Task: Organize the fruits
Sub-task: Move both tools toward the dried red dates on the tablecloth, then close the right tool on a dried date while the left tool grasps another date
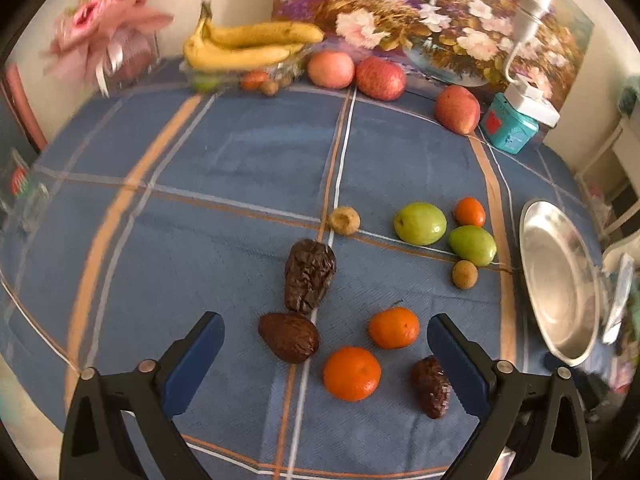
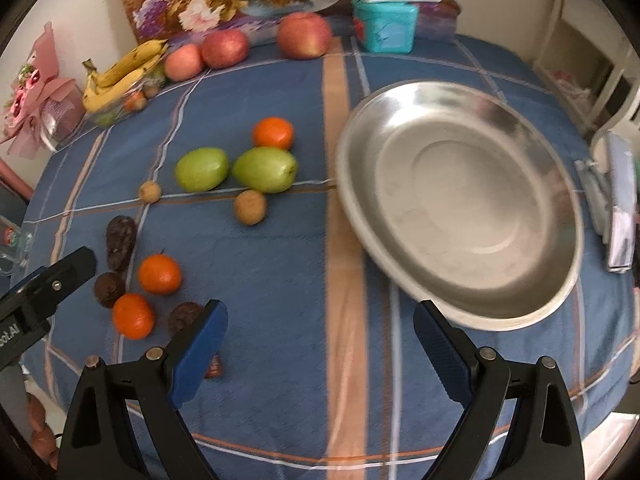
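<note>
My left gripper (image 1: pixel 326 330) is open and empty, hovering over loose fruit on the blue checked tablecloth (image 1: pixel 240 168): two mandarins (image 1: pixel 352 373) (image 1: pixel 394 327) and three dark wrinkled fruits (image 1: pixel 289 336) (image 1: pixel 309 274) (image 1: pixel 431 386). Two green fruits (image 1: pixel 420 223) (image 1: pixel 472 245), a third mandarin (image 1: pixel 469 212) and two small brown fruits (image 1: pixel 344 220) (image 1: pixel 465 274) lie farther right. My right gripper (image 2: pixel 320 318) is open and empty, just in front of the steel bowl (image 2: pixel 460 200). The bowl holds nothing. The left gripper's finger shows at the left of the right wrist view (image 2: pixel 60 276).
At the back stand three apples (image 1: pixel 379 78), a clear tray with bananas (image 1: pixel 248 46), a teal box (image 1: pixel 508 126), a flower picture (image 1: pixel 420 12) and a pink bouquet (image 1: pixel 104 28). A phone on a stand (image 2: pixel 620 208) sits right of the bowl. The table edge is near me.
</note>
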Demonstrator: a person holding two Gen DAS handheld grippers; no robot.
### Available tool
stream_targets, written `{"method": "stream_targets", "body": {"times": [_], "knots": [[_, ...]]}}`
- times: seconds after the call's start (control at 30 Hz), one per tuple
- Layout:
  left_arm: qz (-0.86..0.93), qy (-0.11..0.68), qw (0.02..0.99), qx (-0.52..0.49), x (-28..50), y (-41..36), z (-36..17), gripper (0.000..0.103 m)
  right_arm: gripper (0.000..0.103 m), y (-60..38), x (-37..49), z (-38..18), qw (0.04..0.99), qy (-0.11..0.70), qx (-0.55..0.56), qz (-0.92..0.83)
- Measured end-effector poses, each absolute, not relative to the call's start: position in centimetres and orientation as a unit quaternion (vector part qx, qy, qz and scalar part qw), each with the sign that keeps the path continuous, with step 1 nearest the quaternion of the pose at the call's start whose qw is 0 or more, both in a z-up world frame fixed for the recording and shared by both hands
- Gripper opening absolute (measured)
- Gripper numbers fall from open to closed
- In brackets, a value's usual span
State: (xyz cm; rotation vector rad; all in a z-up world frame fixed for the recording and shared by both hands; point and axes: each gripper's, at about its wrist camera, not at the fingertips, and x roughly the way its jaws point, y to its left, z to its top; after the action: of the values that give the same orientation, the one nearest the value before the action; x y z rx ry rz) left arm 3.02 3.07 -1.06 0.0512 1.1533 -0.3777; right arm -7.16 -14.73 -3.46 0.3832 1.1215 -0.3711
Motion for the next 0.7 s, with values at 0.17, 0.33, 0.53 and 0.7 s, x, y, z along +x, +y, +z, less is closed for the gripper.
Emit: {"method": "stream_targets", "body": {"times": [0.17,0.33,0.53,0.7], "knots": [[-0.173,0.570,0.803,0.004,3.6,3.6,-2.4,0.095,0.094,-12.5,-5.7,-4.7,0.812,0.545,0.168,-0.127],[-0.167,0.589,0.791,-0.022,4.1,4.4,-3.4,0.084,0.092,-10.4,-4.7,-5.0,0.803,0.567,0.160,-0.093],[-0.162,0.599,0.783,-0.043,4.6,5.2,-4.0,0.065,0.063,-8.7,-4.2,-4.9,0.801,0.570,0.170,-0.064],[-0.165,0.612,0.771,-0.058,4.7,5.5,-4.5,0.039,0.043,-8.1,-3.8,-5.1,0.800,0.573,0.170,-0.047]]}}
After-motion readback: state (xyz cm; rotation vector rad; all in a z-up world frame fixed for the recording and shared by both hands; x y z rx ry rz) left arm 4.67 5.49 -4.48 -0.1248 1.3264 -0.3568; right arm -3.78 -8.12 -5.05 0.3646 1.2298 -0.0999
